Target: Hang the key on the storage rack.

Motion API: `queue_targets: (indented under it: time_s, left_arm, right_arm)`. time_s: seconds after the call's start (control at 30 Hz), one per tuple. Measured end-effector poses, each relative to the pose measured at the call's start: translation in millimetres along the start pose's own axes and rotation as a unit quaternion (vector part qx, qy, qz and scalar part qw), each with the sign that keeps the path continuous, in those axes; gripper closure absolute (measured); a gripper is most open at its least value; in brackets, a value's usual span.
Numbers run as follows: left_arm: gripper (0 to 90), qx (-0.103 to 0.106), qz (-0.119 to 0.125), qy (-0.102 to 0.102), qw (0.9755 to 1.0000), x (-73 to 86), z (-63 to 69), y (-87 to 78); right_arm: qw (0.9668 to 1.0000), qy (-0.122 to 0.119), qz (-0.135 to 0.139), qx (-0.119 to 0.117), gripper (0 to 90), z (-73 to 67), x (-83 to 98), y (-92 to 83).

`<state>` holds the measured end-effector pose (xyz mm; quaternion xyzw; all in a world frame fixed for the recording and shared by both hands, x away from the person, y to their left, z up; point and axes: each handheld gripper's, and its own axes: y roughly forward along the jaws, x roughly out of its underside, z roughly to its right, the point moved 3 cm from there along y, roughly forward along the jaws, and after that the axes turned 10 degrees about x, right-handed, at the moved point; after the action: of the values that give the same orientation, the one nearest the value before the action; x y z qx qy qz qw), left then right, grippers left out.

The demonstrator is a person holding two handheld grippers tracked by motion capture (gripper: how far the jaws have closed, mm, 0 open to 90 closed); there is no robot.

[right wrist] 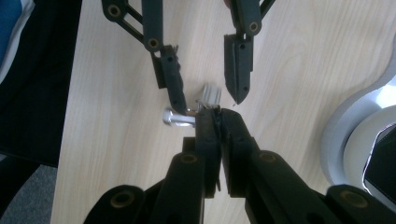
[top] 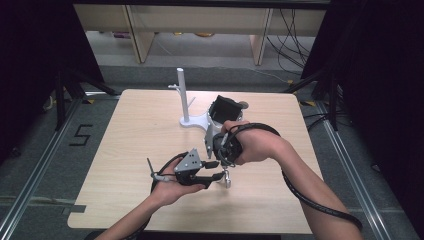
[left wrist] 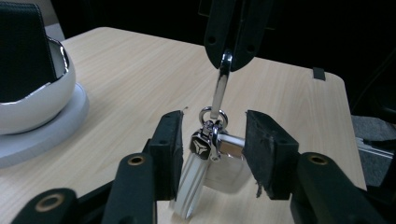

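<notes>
I am working over the pale wooden surface [top: 140, 150], the biggest thing here and the one of its kind. At twelve o'clock from my hands a single white stand [top: 192, 120] is sitting, with one upright post and a round base; beside it, at about one o'clock, one dark box-shaped thing in a white cradle [top: 225, 112] is resting, and I cannot tell what it is.

My right tongs [right wrist: 212, 116] are pointing down, pressed together on the upper loop of a key bunch [left wrist: 212, 149], so the bunch is hanging clear of the surface, near its middle and a little toward six o'clock. My left tongs [left wrist: 212, 149] are coming in level from nine o'clock; their jaws are standing apart, one on each side of the hanging pieces, and neither pad appears to be pressing yet.

I judge the lift as done: the bunch is off the wood and being offered. What is left, I think, is my left tongs taking hold, the right ones letting go, and the bunch probably going onto the stand's post.

Counting the small things: one flat silver hook, one ring, one fluted silver key with a dark head, and one pale rectangular tag behind it.
</notes>
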<state>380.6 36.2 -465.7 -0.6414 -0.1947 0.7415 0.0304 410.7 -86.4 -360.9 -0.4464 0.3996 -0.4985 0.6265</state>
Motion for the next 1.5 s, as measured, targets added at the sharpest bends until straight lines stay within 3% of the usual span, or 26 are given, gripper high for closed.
queue_targets:
  time_s: [0.07,0.2,0.37,0.47,0.5,0.53,0.57,0.63,0.67,0.83,1.03,1.07,1.13,1.17,1.23,1.4,1.5]
  left_arm:
    - [60.5,0.001,0.017,0.004,0.9998,-0.5,-1.1,-0.1]
    - [63.8,-0.003,0.038,0.001,0.9993,1.4,-1.8,0.5]
    - [67.2,0.004,0.05,-0.005,0.9987,1.9,-1.9,1.0]
    - [71.0,0.002,0.052,0.002,0.9987,1.1,-1.8,0.6]
    - [72.0,0.002,0.053,0.003,0.9986,1.2,-1.8,0.8]
    - [73.1,0.003,0.054,0.001,0.9986,1.6,-1.3,0.9]
    - [74.1,0.007,0.059,0.004,0.9982,2.0,-2.0,2.0]
    - [76.7,0.003,0.057,0.003,0.9984,2.5,-1.8,1.1]
    - [77.6,0.004,0.061,0.001,0.9982,2.6,-1.7,0.8]
    - [80.0,0.013,0.07,-0.007,0.9975,3.6,-2.1,-1.0]
    - [82.3,0.015,0.071,0.009,0.9974,3.5,-1.1,-2.7]
    - [83.8,0.016,0.073,0.004,0.9972,3.2,-0.2,-2.7]
    - [84.7,0.02,0.073,-0.006,0.9971,3.2,0.1,-3.5]
    - [84.9,0.028,0.074,-0.02,0.9966,3.0,0.8,-3.8]
    - [85.0,0.045,0.07,-0.04,0.9957,3.1,0.4,-4.6]
    - [84.9,0.049,0.08,-0.038,0.9948,4.3,-0.3,-5.1]
    - [84.6,0.036,0.078,-0.038,0.9956,4.7,1.0,-5.7]
  right_arm:
    - [0.9999,0.011,0.006,-0.002,87.3,-0.4,-1.2,-1.2]
    - [0.9999,0.008,0.012,0.0,87.4,2.1,-1.7,-3.0]
    - [0.9998,0.011,0.014,0.0,87.4,2.1,-2.9,-3.8]
    - [0.9998,0.002,0.021,-0.001,87.4,3.7,-3.9,-3.6]
    - [0.9998,0.003,0.02,0.001,87.4,3.6,-4.4,-4.3]
    - [0.9996,0.018,0.019,-0.001,87.4,1.5,-4.2,-5.0]
    - [0.9997,0.015,0.021,0.0,87.3,1.8,-4.7,-5.4]
    - [0.9997,0.004,0.023,0.001,87.3,3.1,-5.2,-5.7]
    - [0.9997,0.013,0.023,0.0,87.3,1.8,-5.5,-6.2]
    - [0.9996,0.01,0.027,0.002,87.3,2.3,-6.5,-7.2]
    - [0.9994,0.005,0.034,-0.003,87.2,3.3,-7.2,-7.7]
    - [0.9994,0.014,0.032,-0.002,87.2,2.5,-6.6,-8.1]
    - [0.9994,0.008,0.032,-0.005,87.1,2.9,-6.6,-8.1]
    - [0.9994,0.001,0.034,-0.002,87.0,3.3,-6.6,-8.3]
    - [0.9994,0.009,0.034,-0.004,86.9,1.7,-6.5,-9.0]
    - [0.9993,0.006,0.035,-0.007,86.9,2.2,-5.2,-9.9]
    - [0.9992,0.012,0.037,-0.009,86.9,1.7,-5.0,-9.9]
